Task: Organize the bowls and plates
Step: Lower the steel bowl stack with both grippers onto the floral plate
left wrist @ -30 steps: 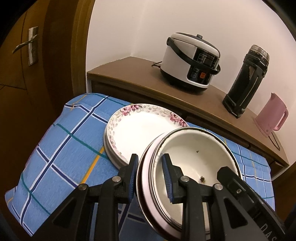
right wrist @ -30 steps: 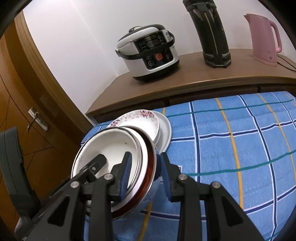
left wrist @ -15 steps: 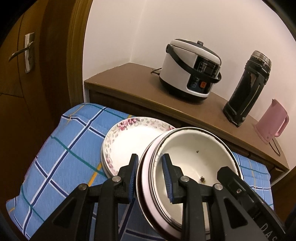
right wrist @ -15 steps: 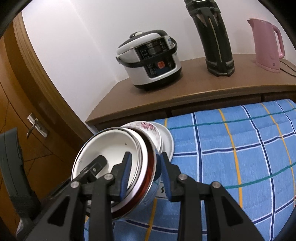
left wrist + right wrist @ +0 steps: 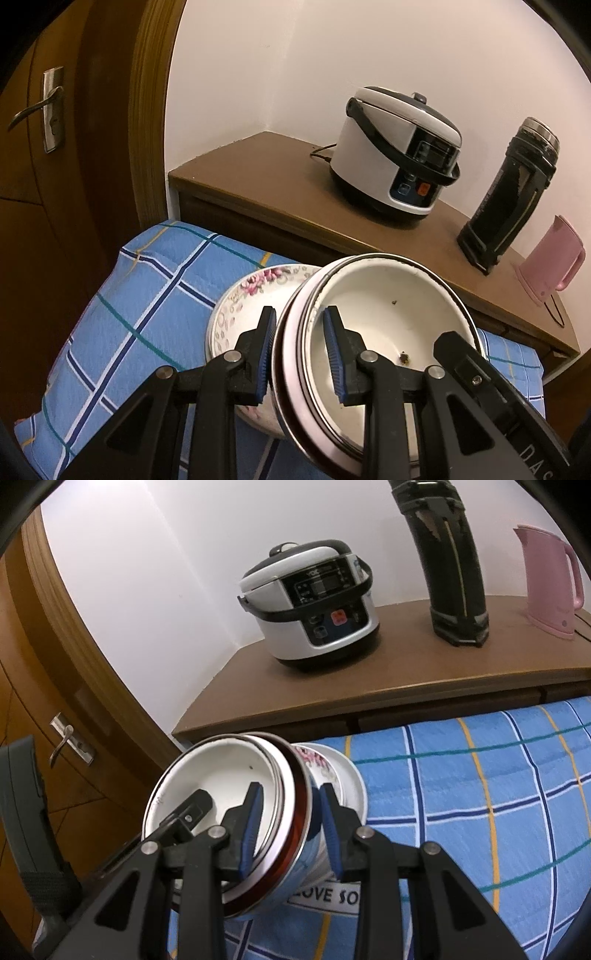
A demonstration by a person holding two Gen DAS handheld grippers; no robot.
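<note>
A stack of nested bowls (image 5: 388, 325), white inside with a dark red band, hangs in the air between both grippers. My left gripper (image 5: 300, 350) is shut on its left rim, one pad inside and one outside. My right gripper (image 5: 290, 827) is shut on the opposite rim of the bowl stack (image 5: 221, 775). Just beyond and below the bowls sits a pile of floral-edged plates (image 5: 251, 306) on the blue checked cloth (image 5: 140, 295); in the right wrist view the plates (image 5: 343, 775) are mostly hidden behind the bowls.
Behind the cloth runs a brown wooden counter (image 5: 266, 184) carrying a white rice cooker (image 5: 399, 158), a tall black flask (image 5: 509, 192) and a pink kettle (image 5: 550, 266). A wooden door with a metal handle (image 5: 48, 107) stands on the left.
Both grippers have carried the bowl stack toward the counter and over the plates. The plates now sit lower in both views and more hidden behind the bowls. The grips are unchanged.
</note>
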